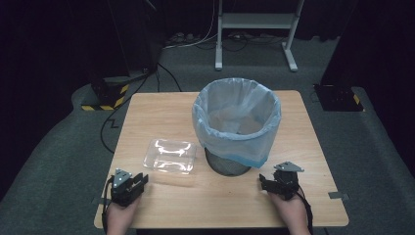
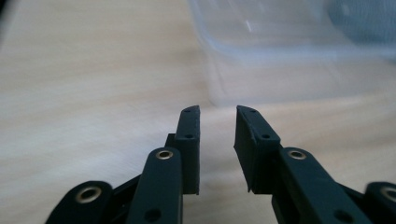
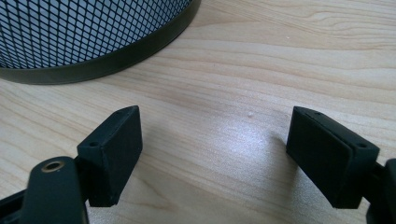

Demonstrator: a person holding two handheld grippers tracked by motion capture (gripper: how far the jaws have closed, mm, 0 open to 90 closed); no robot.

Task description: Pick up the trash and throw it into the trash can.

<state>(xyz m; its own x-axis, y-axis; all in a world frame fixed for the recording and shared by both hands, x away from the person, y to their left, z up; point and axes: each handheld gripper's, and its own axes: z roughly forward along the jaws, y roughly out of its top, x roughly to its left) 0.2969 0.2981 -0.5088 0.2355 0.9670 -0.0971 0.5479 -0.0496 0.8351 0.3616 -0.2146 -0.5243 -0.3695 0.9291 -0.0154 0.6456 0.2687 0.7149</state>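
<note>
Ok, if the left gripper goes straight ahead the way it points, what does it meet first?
Probably the clear plastic tray: it lies just ahead of the left gripper, whose jaws stand slightly apart with nothing between them, bare table in between. Depth is hard to judge.

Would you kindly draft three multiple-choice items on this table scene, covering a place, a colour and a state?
1. Where does the clear plastic container lie?
A. inside the bin
B. on the table, left of the bin
C. on the floor

2. What colour is the liner bag in the mesh waste bin?
A. pale blue
B. red
C. black

3. How do the right gripper's jaws stand?
A. shut on the container
B. open, with nothing between them
C. shut on the bag

Key: 1 B, it rests on the wooden table beside the bin; 2 A, the bag folded over the rim is pale blue; 3 B, bare wood shows between the jaws.
</note>
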